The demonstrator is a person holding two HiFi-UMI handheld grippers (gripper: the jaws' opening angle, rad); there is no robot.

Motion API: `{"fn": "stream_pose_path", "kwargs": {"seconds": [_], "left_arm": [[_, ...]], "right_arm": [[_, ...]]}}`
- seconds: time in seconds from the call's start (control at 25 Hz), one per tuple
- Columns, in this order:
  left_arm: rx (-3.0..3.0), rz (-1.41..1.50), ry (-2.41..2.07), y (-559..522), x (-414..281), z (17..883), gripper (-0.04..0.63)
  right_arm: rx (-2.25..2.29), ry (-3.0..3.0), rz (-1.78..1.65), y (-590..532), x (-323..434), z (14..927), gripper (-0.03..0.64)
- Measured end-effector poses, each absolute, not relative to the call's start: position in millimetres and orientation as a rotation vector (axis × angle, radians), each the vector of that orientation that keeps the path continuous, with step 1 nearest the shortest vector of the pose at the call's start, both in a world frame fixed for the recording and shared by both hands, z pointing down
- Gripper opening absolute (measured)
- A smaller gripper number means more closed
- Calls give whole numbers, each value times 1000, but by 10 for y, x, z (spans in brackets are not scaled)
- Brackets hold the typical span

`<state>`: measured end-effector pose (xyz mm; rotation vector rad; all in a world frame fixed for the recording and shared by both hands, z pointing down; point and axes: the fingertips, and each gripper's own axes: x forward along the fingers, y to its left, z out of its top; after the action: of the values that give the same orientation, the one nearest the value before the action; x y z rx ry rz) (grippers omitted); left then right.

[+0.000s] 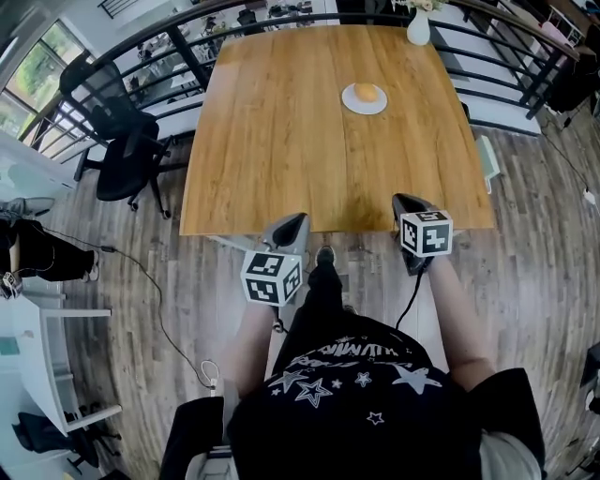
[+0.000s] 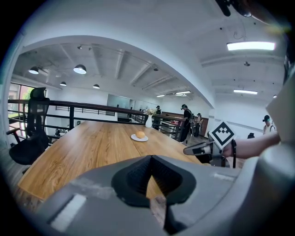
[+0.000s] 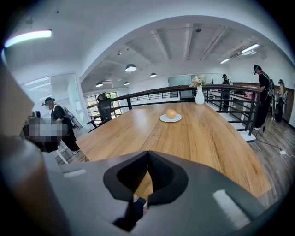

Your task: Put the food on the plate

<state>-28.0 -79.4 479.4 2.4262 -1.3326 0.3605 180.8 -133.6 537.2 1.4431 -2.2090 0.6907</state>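
Observation:
A round orange piece of food (image 1: 367,93) lies on a small white plate (image 1: 350,103) toward the far right of the wooden table (image 1: 281,141). The food (image 2: 140,134) and plate (image 2: 138,138) show far ahead in the left gripper view; the right gripper view has the same food (image 3: 171,113) and plate (image 3: 170,119). My left gripper (image 1: 298,219) hovers at the table's near edge, jaws shut and empty. My right gripper (image 1: 401,201) is level with it, farther right, also shut on nothing. Both are well short of the plate.
A white vase (image 1: 418,28) with flowers stands at the table's far edge. A black office chair (image 1: 117,141) sits left of the table. A black railing (image 1: 169,37) runs behind it. People stand in the background on both sides.

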Motion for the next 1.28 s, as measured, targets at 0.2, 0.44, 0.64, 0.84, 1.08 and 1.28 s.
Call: {"fn": "stream_pose_path", "kwargs": {"seconds": [0.2, 0.44, 0.64, 0.84, 1.08, 1.28], "left_arm": [[2408, 365, -1372, -541, -306, 4757, 0], [2379, 385, -1406, -361, -436, 4733, 0], [2372, 390, -1409, -364, -460, 4716, 0], [2383, 414, -1350, -343, -343, 4818, 0], [2361, 433, -1296, -85, -394, 5008, 0], [2336, 430, -1299, 215, -689, 5046, 0]], "right_arm": [[1401, -2279, 714, -1105, 1721, 5377, 3], [1384, -2307, 677, -1001, 1646, 5359, 2], [1409, -2346, 647, -956, 1676, 5217, 2], [1455, -2393, 674, -947, 1700, 5121, 2], [1445, -2363, 664, -798, 1586, 5204, 2], [1413, -2348, 655, -530, 1306, 5189, 2]]}}
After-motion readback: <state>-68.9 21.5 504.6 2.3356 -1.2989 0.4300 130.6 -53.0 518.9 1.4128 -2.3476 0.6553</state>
